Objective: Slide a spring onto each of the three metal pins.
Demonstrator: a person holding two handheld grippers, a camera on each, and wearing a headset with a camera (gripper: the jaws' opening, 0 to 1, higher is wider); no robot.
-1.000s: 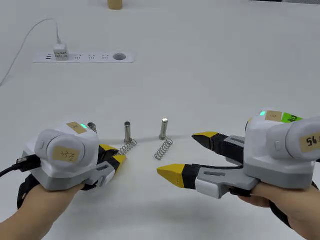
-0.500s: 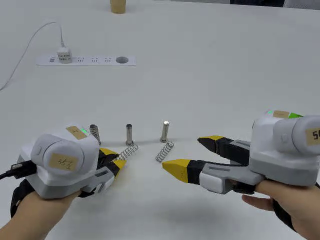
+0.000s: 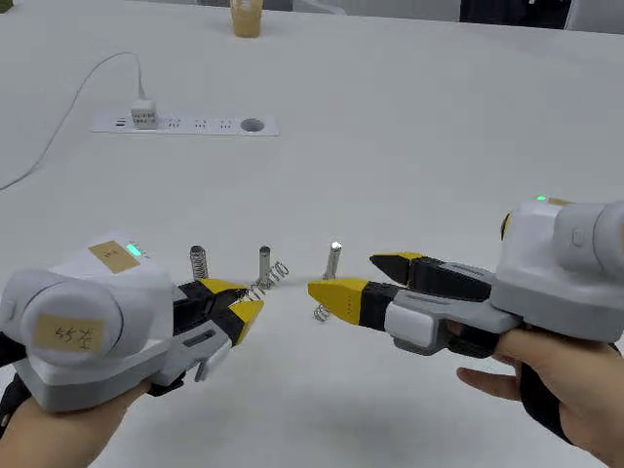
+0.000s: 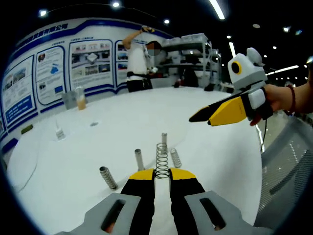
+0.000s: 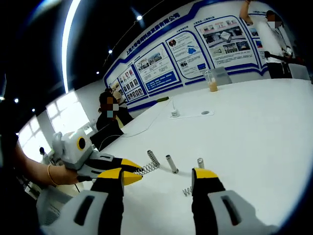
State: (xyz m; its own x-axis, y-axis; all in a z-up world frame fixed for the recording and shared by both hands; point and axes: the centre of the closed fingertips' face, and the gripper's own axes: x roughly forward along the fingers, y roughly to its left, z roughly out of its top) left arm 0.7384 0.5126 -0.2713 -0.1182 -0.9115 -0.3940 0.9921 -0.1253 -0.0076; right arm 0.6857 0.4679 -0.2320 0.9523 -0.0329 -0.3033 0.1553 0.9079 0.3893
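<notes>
Now, the white table [image 3: 419, 136] spreads across the whole head view. Your right gripper [image 3: 353, 276] comes in from the right edge, jaws spread wide with nothing between them. Your left gripper [image 3: 239, 302], at lower left, has its jaws pinching the held spring [image 3: 270, 278] by one end.

A power strip [image 3: 195, 125] lies at upper left with a charger [image 3: 143, 114] plugged in. A cup [image 3: 246, 17] stands at the top edge.

The three pins stand in a row at the centre. The left pin [image 3: 198, 251] carries a fitted spring [image 3: 199, 265]. The middle pin [image 3: 264, 260] and right pin [image 3: 335, 258] are bare.

The held spring's free end reaches just beside the middle pin. The loose spring [image 3: 319, 313] lies on the table below the right pin, and your right gripper's lower yellow tip partly covers it.
</notes>
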